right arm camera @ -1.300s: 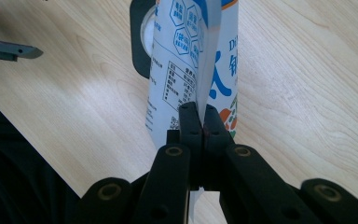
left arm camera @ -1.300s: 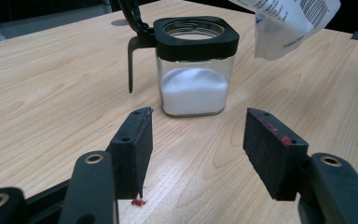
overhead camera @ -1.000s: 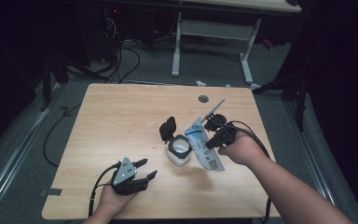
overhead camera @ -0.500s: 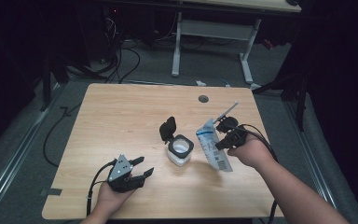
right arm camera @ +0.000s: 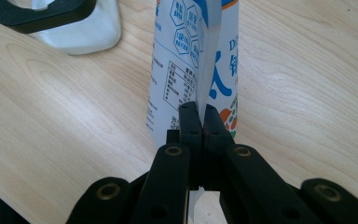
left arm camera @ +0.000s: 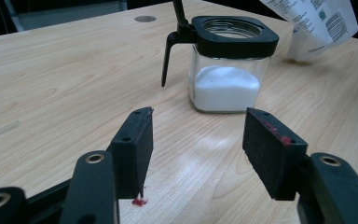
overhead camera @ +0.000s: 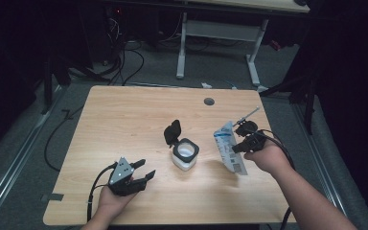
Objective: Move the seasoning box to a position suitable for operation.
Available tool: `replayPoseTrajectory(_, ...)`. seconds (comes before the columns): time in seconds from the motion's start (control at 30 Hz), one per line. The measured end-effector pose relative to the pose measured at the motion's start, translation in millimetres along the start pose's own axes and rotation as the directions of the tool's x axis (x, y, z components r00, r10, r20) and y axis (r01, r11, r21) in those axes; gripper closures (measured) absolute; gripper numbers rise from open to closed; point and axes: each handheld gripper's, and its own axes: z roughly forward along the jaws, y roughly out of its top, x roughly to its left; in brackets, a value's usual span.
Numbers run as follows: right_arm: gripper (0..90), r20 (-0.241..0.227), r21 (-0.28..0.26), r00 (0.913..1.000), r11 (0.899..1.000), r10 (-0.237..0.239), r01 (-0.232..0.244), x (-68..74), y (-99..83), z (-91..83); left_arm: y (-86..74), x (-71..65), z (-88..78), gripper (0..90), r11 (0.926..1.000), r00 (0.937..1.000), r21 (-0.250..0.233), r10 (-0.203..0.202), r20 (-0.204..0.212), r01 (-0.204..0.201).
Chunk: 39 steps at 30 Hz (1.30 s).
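High view: right gripper (overhead camera: 239, 140) pinches glossy printed pouch (overhead camera: 230, 153); left gripper (overhead camera: 141, 171) spread; square glass jar (overhead camera: 185, 153) ahead, woodgrain table (overhead camera: 124, 120).

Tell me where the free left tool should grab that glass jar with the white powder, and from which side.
Grip the jar low on its flat glass walls, below the black collar. Come in level from the person's side, where the open left tool already faces it. The raised lid stands on the far side, so that approach looks unobstructed.
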Motion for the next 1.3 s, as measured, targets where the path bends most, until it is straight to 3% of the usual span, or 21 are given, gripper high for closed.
replayPoseTrajectory(0.53, 90.0, 0.030, -0.030, 0.9988, 0.999, 0.040, -0.039, -19.3, -8.1, 2.1, -0.2, 3.3, -0.1, 45.0, 0.9995, 0.9995, 0.011, -0.028, 0.012, 0.028)
replayPoseTrajectory(0.83, 89.9, 0.034, -0.076, 0.9979, 0.996, 0.055, -0.053, -23.2, -12.1, 0.0, -0.7, 8.7, -2.3, 45.1, 0.9981, 0.9981, -0.002, -0.061, 0.011, 0.061)
replayPoseTrajectory(1.07, 89.9, 0.038, -0.119, 0.9970, 0.991, 0.067, -0.062, -24.3, -17.4, -3.9, -2.6, 11.2, -1.9, 43.3, 0.9980, 0.9980, 0.001, -0.063, 0.003, 0.063)
replayPoseTrajectory(1.3, 90.0, 0.042, -0.190, 0.9962, 0.980, 0.076, -0.067, -22.7, -21.7, -5.6, -3.3, 12.8, -2.8, 43.3, 0.9976, 0.9976, -0.002, -0.069, -0.004, 0.069)
